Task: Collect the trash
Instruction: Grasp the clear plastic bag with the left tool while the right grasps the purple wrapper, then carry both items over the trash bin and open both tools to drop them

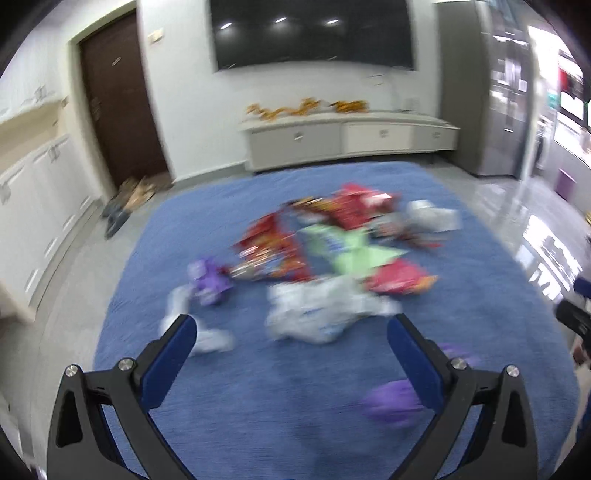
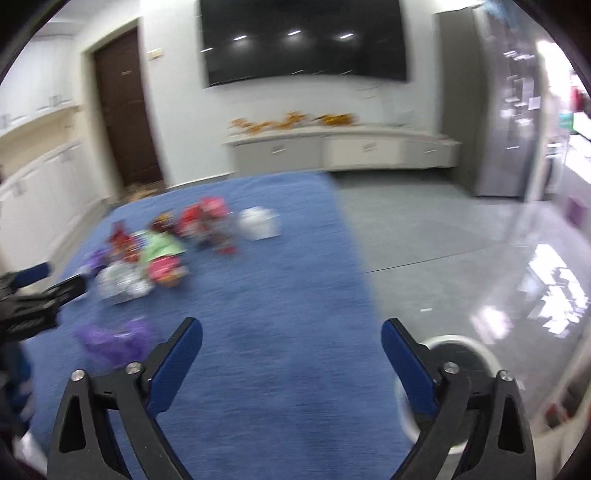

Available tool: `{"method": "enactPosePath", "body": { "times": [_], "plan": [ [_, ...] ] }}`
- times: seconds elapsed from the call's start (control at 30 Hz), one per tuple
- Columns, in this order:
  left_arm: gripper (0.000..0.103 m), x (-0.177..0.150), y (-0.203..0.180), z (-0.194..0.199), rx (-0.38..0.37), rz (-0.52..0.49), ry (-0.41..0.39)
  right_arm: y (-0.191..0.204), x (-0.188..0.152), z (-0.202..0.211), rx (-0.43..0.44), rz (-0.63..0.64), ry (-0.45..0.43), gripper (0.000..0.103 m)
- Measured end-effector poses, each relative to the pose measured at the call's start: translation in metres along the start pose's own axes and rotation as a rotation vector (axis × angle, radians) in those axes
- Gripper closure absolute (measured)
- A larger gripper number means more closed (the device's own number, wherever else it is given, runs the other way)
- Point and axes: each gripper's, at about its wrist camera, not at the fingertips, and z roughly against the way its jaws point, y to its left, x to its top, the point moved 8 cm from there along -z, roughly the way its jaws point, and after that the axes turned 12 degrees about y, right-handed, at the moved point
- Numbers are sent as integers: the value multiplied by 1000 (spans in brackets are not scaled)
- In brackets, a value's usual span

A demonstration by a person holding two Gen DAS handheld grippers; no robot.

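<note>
A pile of trash lies on a blue rug (image 1: 258, 387): red snack bags (image 1: 273, 251), a green wrapper (image 1: 351, 251), a crumpled white wrapper (image 1: 321, 314) and purple wrappers (image 1: 210, 280). Another purple wrapper (image 1: 391, 402) lies near the right finger. My left gripper (image 1: 291, 332) is open and empty, above the rug just short of the white wrapper. My right gripper (image 2: 291, 334) is open and empty over bare rug (image 2: 277, 295), right of the pile (image 2: 159, 251). A purple wrapper (image 2: 114, 341) lies left of it. The left gripper (image 2: 40, 295) shows at that view's left edge. Both views are blurred.
A round white bin with a dark inside (image 2: 458, 358) stands on the glossy grey floor beside the rug's right edge, behind my right finger. A low white TV cabinet (image 1: 347, 136), a wall TV (image 1: 314, 33), a brown door (image 1: 118, 107) and a steel fridge (image 1: 506, 110) line the far wall.
</note>
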Motion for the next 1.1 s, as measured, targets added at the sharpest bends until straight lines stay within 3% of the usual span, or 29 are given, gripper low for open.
{"method": "enactPosePath", "body": {
  "times": [0.13,0.23,0.3,0.47,0.5,0.53,0.57,0.9,1.1],
  "plan": [
    [0,-4,61,-24,6,107,64,50,0,-20,179,100,76,17],
    [4,-4,87,-39,-6,152,95,83,-2,-31,278,171,120,20],
    [12,-4,96,-53,-28,168,129,104,-4,-38,335,203,146,22],
    [48,-9,100,-86,-96,196,224,133,-13,-64,418,234,242,58],
    [48,-10,99,-88,-96,198,226,137,-16,-68,428,239,257,62],
    [58,-10,99,-86,-84,186,216,139,-18,-71,432,243,264,65],
    [68,-9,97,-85,-84,182,212,139,-19,-71,439,239,264,69],
    [71,-17,57,-26,-112,92,94,99,-7,-41,474,158,161,72],
    [71,4,-45,16,-243,-131,26,25,-5,-23,395,-5,70,72]
  ]
}}
